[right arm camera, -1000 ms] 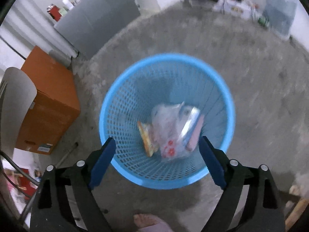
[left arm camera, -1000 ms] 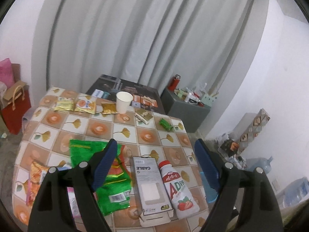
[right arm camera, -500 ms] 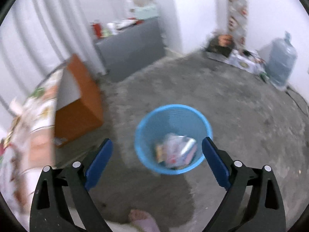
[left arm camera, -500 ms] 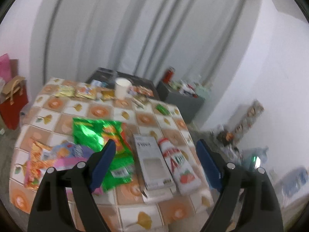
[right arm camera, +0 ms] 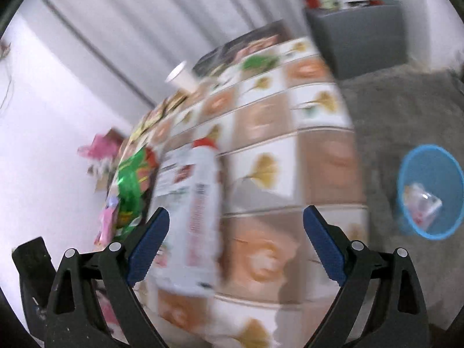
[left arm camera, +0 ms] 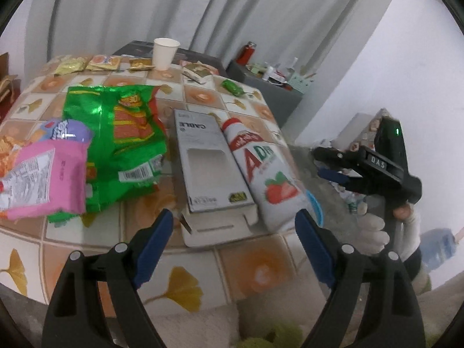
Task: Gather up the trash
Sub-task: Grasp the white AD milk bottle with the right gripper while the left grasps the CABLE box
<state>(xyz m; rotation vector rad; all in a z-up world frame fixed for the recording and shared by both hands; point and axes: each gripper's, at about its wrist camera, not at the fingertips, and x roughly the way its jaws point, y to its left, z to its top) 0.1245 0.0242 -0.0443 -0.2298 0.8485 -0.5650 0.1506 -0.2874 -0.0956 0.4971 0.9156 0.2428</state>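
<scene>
Blue-padded jaws of the left hand-held gripper (left arm camera: 233,226) stand wide apart with nothing between them, poised over the near edge of the tile-patterned tabletop (left arm camera: 255,269). At 12 o'clock from it lies a grey cable box (left arm camera: 208,162), touching at its 3 o'clock side a white strawberry-drink bottle (left arm camera: 266,174) with a red cap. At 10 o'clock lie a green snack bag (left arm camera: 121,133) and a pink wrapper (left arm camera: 55,177) overlapping it. A white paper cup (left arm camera: 165,53) stands upright at the far edge. The right hand-held gripper (right arm camera: 236,233), likewise spread and empty, faces the tabletop's side; in its blurred view the blue mesh bin (right arm camera: 432,191) sits on the floor at 3 o'clock, holding wrappers.
</scene>
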